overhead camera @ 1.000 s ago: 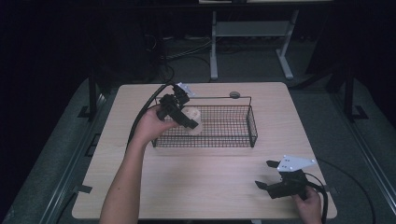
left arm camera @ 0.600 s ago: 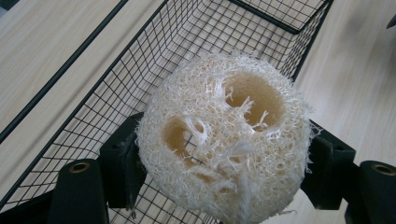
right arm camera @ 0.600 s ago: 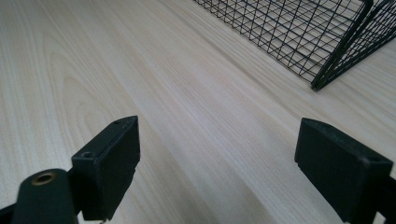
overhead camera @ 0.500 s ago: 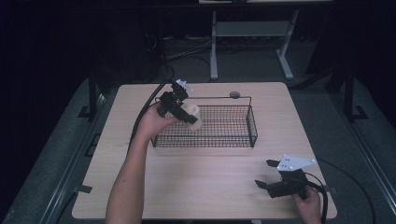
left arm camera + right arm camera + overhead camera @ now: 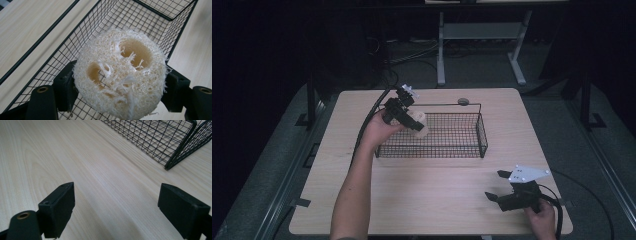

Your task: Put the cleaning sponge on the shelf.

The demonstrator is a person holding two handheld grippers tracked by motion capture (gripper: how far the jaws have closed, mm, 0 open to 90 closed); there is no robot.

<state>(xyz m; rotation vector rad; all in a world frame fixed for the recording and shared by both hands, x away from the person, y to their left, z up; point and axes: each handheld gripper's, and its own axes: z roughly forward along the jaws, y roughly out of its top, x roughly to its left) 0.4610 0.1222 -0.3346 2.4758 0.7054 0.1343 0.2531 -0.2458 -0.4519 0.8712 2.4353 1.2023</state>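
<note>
1. Pale wooden table in a dark room, black wire mesh basket at its far middle.
2. I see the cream-coloured round loofah sponge slice held over the basket's left end, above the mesh floor. Its flat, holed face points at the left gripper camera, so its short axis runs along the jaws' reach.
3. Left gripper: jaws clamped on the loofah's two opposite edges, roughly half spread.
4. Right gripper: jaws spread wide, nothing between them, low over bare table near the front right edge, well apart from the basket.
5. Small grey disc sits behind the basket's rear rim.
</note>
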